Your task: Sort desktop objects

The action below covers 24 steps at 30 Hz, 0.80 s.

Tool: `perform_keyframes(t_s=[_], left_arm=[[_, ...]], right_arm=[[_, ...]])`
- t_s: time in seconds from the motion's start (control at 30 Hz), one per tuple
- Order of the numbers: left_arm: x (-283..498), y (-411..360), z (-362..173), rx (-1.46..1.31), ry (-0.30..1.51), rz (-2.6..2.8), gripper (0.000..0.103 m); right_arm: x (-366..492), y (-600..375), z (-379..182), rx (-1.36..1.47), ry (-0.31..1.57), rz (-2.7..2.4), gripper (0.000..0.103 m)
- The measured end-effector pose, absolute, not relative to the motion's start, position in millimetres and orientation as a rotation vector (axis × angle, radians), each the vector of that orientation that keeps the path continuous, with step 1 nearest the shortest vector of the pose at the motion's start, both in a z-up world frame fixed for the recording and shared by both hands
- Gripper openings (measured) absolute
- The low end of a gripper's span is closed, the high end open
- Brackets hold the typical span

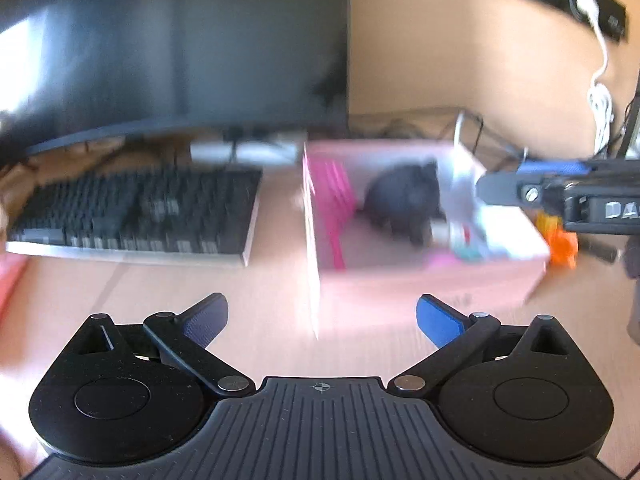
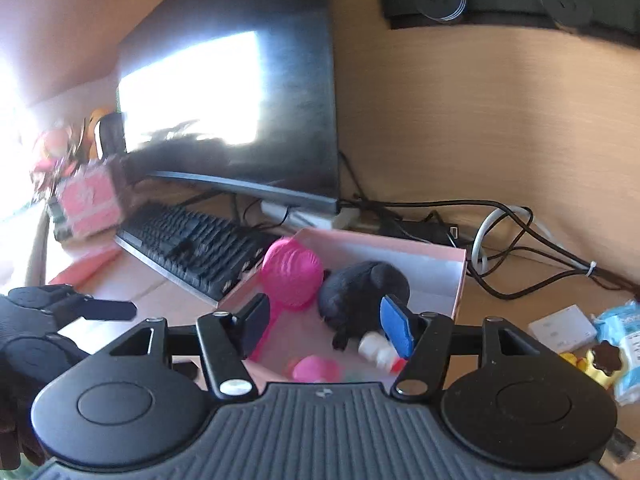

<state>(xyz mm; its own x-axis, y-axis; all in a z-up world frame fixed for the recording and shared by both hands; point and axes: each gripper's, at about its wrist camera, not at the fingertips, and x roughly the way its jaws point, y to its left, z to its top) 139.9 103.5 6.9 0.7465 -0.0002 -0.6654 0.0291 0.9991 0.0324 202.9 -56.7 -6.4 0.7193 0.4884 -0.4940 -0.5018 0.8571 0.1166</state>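
A pink open box (image 1: pixel 420 280) (image 2: pixel 460 276) stands on the desk right of the keyboard. Inside lie a black plush toy (image 1: pixel 404 200) (image 2: pixel 360 292), a pink hairbrush (image 1: pixel 334 200) (image 2: pixel 292 272), a small white bottle (image 2: pixel 376 350) and a pink round item (image 2: pixel 316 368). My left gripper (image 1: pixel 322 316) is open and empty, in front of the box's near-left corner. My right gripper (image 2: pixel 326 328) is open and empty, hovering over the box's near end; it also shows in the left wrist view (image 1: pixel 516 184) above the box's right side.
A black keyboard (image 1: pixel 132 216) (image 2: pixel 192 244) and a monitor (image 1: pixel 172 48) (image 2: pixel 240 120) stand left of the box. Cables (image 2: pixel 520 248) lie behind it. A white card box (image 2: pixel 560 328), a blue packet (image 2: pixel 624 344) and yellow toys (image 2: pixel 588 364) lie right; an orange item (image 1: pixel 560 244) too.
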Motion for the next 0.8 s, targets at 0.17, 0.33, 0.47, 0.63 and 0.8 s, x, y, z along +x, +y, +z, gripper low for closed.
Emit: perform_keyframes(t_s=[0.17, 0.33, 0.47, 0.63, 0.8], left_arm=[[132.1, 79.8, -9.0, 0.042, 0.787, 0.052, 0.103], [115.6, 62.6, -5.2, 0.029, 0.795, -0.014, 0.103], [101.5, 50.2, 0.6, 0.04, 0.802, -0.052, 0.103], [86.5, 38.0, 2.5, 0.088, 0.82, -0.095, 0.103], [73.8, 41.7, 3.0, 0.081, 0.838, -0.077, 0.103]], right_arm=[[159.2, -81.8, -24.3, -0.12, 0.551, 0.462, 0.065], [145.0, -122.8, -52.0, -0.18, 0.6, 0.309, 0.067], [166.7, -148.5, -68.5, -0.201, 0.623, 0.219, 0.067], [214.0, -162.2, -67.8, -0.128, 0.606, 0.165, 0.067], [267.6, -162.2, -72.0, 0.008, 0.678, 0.081, 0.04]])
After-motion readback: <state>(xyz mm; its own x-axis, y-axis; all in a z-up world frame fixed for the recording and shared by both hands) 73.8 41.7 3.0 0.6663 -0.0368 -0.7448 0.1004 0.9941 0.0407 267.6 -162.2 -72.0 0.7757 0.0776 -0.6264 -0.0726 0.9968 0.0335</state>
